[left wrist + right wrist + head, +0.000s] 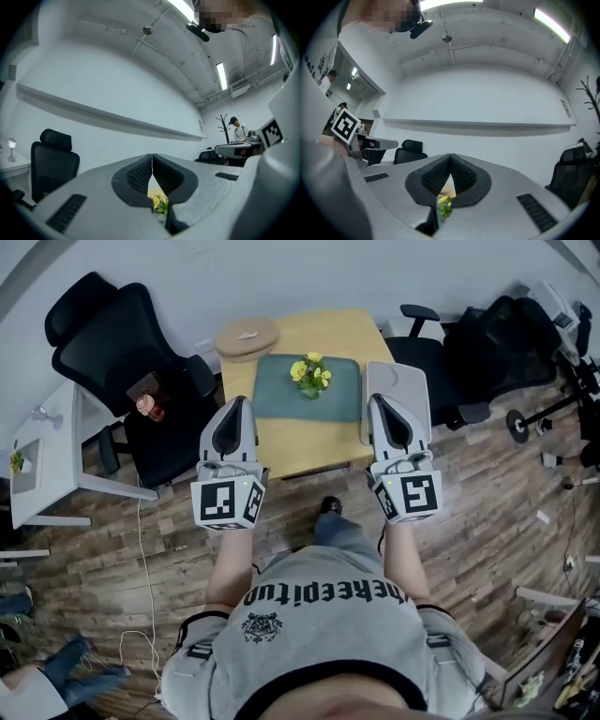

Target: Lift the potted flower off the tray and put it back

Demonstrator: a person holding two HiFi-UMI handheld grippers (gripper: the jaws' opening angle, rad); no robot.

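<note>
1. Task object: the small potted flower with yellow blossoms and green leaves (310, 376) stands upright on the teal-green rectangular tray (277, 399), towards its far edge. The tray lies on the yellow wooden table (319, 326). The pot sits where the task sentence wants it to end.

2. Stage: this arrangement fits either a pot awaiting its lift or a pot already set back on the tray. The views do not settle which.

3. Tools: the left gripper (240, 401) has its jaws together, ribbed pads meeting at the tips, and grips nothing. The right gripper (378, 399) is the same, closed and empty. In both gripper views the flower (160, 204) shows only through the slot below the pads, well beyond them.

4. Good practice, in my judgement: the foliage spreads wider than the pot, so any contact belongs on the pot wall and not on the stems. The pot should be kept upright and over the tray. With the jaws closed, both tools should stay clear of the blossoms.

5. Pose: both forearms reach forward, with the marker cubes nearest the person. The grippers are parallel and point away across the table, about level or slightly raised. The left one is over the tray's near-left corner. The right one is over a white rectangular board (398, 381) just beside the tray. Both are apart from the flower.
</note>
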